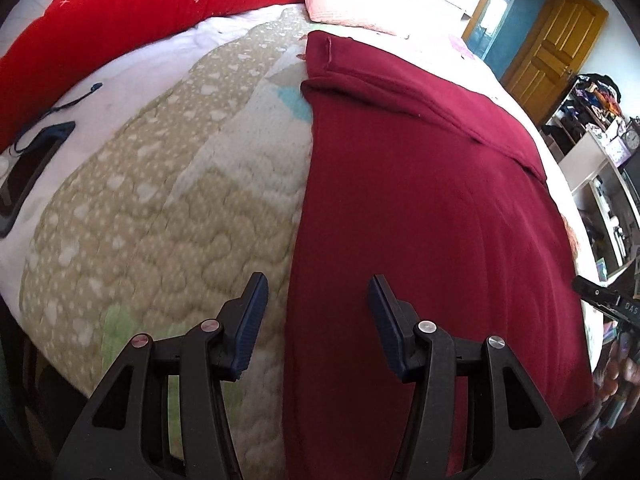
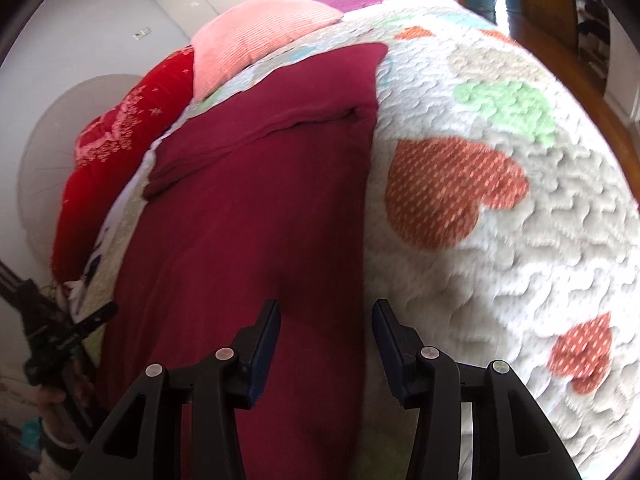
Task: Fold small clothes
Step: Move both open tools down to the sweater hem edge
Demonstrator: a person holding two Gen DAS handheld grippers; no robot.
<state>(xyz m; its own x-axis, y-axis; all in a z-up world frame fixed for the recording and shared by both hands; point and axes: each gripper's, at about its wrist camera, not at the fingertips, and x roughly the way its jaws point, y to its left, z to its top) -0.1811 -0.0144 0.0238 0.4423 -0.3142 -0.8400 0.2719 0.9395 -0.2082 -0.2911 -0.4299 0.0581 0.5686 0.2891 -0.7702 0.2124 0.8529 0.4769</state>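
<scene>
Two grippers, left gripper [image 1: 318, 288] and right gripper [image 2: 326, 314], spread wide, empty, above maroon garment [image 1: 420, 208] edges

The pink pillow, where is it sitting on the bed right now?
In the right wrist view the pink pillow lies at the far end of the bed, just beyond the dark red garment and beside the red floral quilt.

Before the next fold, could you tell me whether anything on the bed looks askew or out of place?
Nothing is spilled or damaged. The maroon garment lies flat on the quilt, but a flap at its far end is folded over at a slant. A phone and cable sit at the quilt's left edge. Both grippers are open.
</scene>
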